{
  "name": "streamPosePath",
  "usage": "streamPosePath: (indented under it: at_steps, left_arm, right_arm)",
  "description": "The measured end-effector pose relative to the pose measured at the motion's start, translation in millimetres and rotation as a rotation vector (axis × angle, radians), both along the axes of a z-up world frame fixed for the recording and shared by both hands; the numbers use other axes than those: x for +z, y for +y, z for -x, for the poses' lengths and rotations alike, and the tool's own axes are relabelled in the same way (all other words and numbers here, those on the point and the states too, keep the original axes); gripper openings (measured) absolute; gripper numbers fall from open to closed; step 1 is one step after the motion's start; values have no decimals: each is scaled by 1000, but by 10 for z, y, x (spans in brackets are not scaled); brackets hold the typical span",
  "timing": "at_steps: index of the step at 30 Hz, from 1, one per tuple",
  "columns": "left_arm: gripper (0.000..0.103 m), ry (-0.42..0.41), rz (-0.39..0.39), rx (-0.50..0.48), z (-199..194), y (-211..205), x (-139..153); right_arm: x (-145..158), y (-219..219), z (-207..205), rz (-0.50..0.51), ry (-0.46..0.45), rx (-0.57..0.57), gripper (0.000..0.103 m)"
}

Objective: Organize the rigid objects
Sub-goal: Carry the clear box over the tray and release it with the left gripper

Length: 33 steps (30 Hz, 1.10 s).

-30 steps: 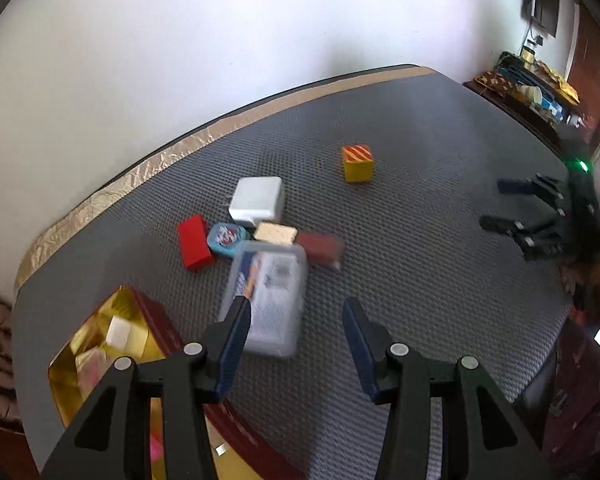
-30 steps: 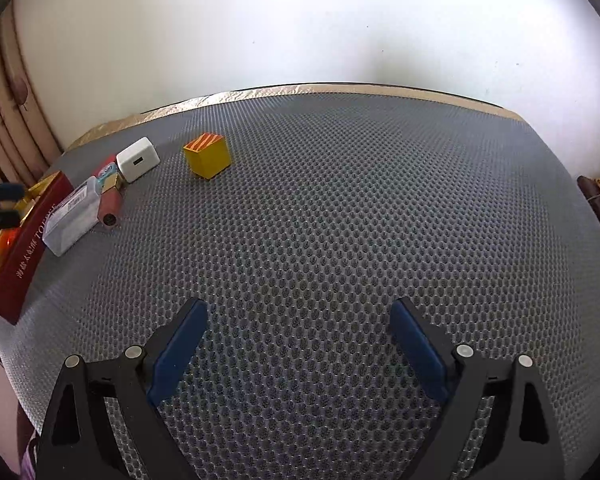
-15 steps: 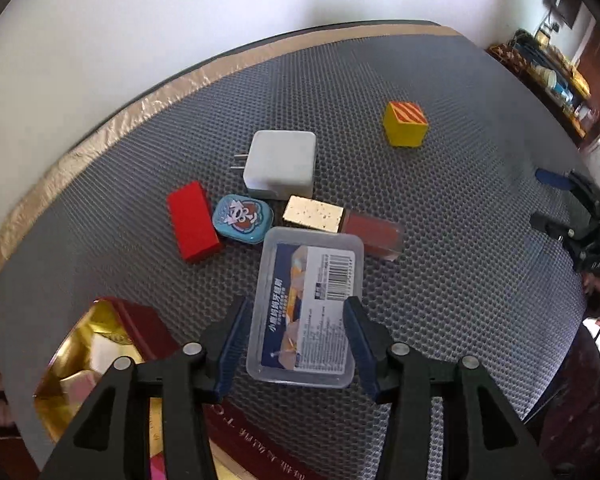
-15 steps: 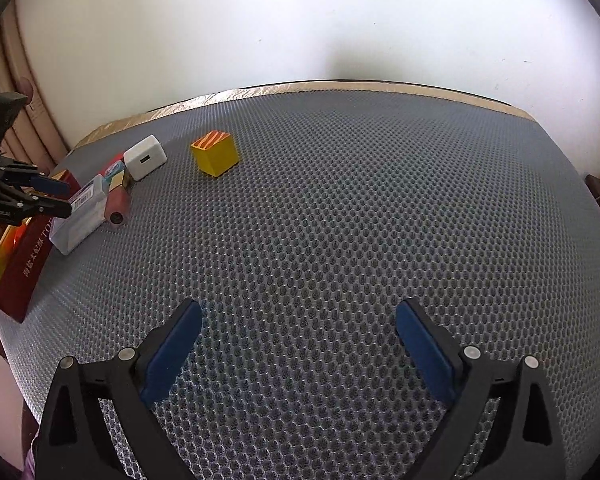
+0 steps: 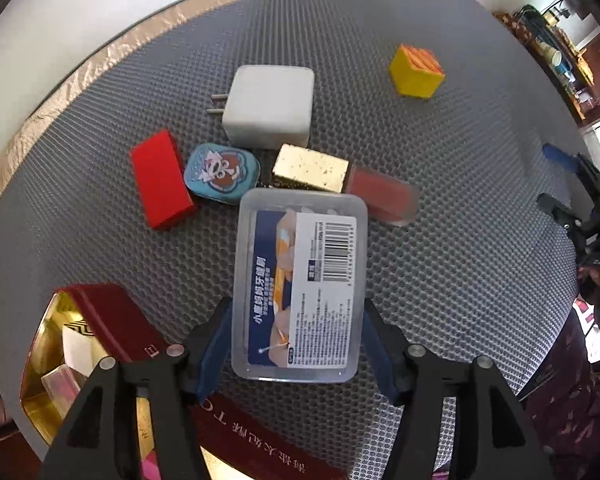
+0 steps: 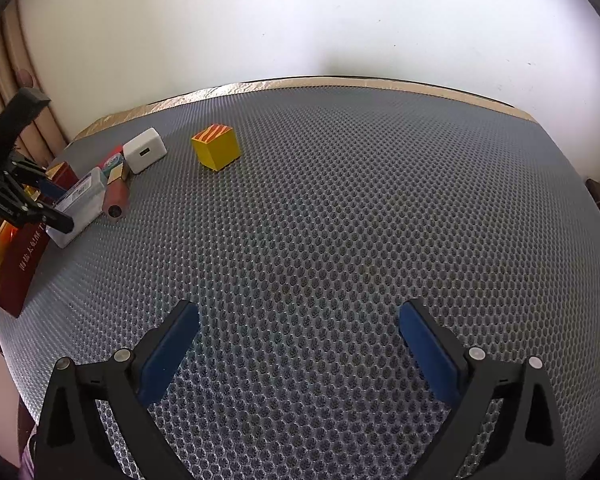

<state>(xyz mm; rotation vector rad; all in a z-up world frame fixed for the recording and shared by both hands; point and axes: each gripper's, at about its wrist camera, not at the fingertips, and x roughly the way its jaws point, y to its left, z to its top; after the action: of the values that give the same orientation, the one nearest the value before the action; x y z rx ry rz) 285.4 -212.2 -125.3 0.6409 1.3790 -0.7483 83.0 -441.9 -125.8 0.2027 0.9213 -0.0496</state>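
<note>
clear plastic box (image 5: 300, 284) between the left gripper's (image 5: 296, 350) opening fingers, gold bar (image 5: 310, 168) and red tube (image 5: 380, 196) touching beyond.

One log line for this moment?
left gripper: opening, straddling clear plastic box | right gripper: opening, empty | yellow cube: untouched

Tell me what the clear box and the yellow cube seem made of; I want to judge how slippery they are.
Clear box: looks like thin translucent plastic, glossy, contents and a printed label showing through. Yellow cube: probably painted wood, matte, crisp edges, orange stripes on top; it could be plastic.
</note>
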Motion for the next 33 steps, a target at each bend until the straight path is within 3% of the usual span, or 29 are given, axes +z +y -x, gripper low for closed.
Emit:
streamPosePath:
  at_steps: [6,8,11,14,20,23,27,33]
  left_arm:
    - [61,-11,101,98,-103,101,53]
    - [61,-33,101,104,-77,123,67]
    - [61,-109,91,110,53,157,123]
    - [61,-221,140,133,301,218,333]
    - [61,-272,347,356,699,752,914]
    - [61,-313,386,502,871,1162,1149]
    - [61,-349,368,668,1129,1826,1244]
    - [61,-374,250,723,1223,2222,965]
  right_arm:
    - [-17,16,-22,1,5,6,102]
    - [-20,19,-19,0,5,7,102]
    - [-22,20,-14,0,5,6,102]
    - [-22,27,-7,0,5,4,102]
    - [-28,40,-8,9,8,6,102]
    - [-34,57,-4,19,11,6,102]
    - [-49,100,-24,41,21,9,102]
    - [-60,133,-31,80,37,13,102]
